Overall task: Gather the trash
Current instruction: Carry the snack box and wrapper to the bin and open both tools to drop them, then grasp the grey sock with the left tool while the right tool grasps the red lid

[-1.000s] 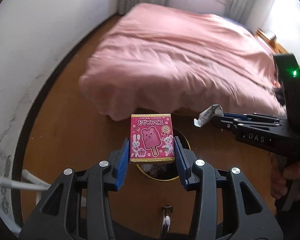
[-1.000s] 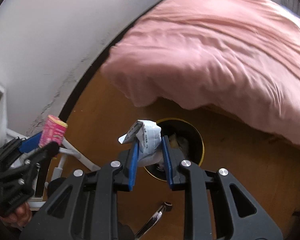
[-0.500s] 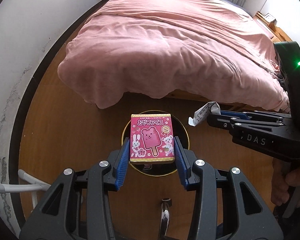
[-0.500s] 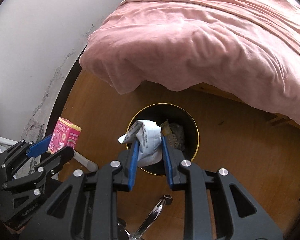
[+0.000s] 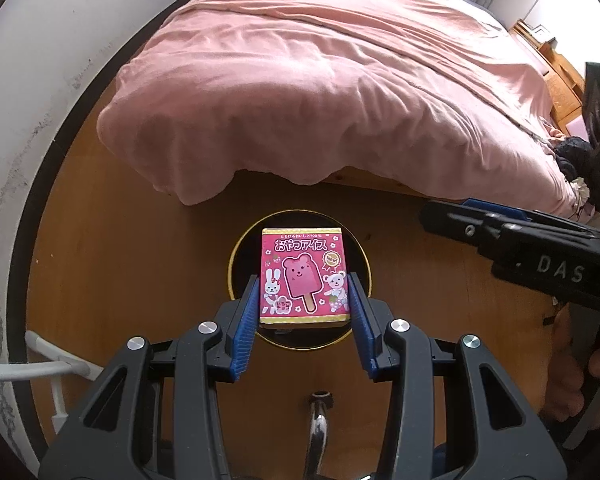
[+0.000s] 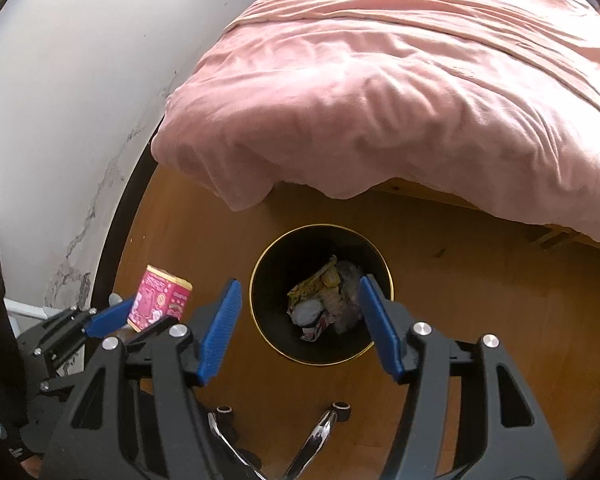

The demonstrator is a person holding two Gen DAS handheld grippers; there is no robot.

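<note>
Pink box over the bin

The left gripper (image 5: 303, 304) squeezes the pink box (image 5: 303, 278) between its blue fingers (image 5: 247, 322), right above the round black bin (image 6: 320, 294) on the wood floor (image 5: 140, 240). The right gripper (image 6: 300, 320) is wide open and holds nothing; crumpled wrappers (image 6: 320, 300) lie down in the bin between its fingers.

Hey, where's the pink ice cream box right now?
The pink ice cream box is clamped in the left hand-held gripper, held above the black trash bin on the wooden floor, near the foot of the pink bed.
</note>
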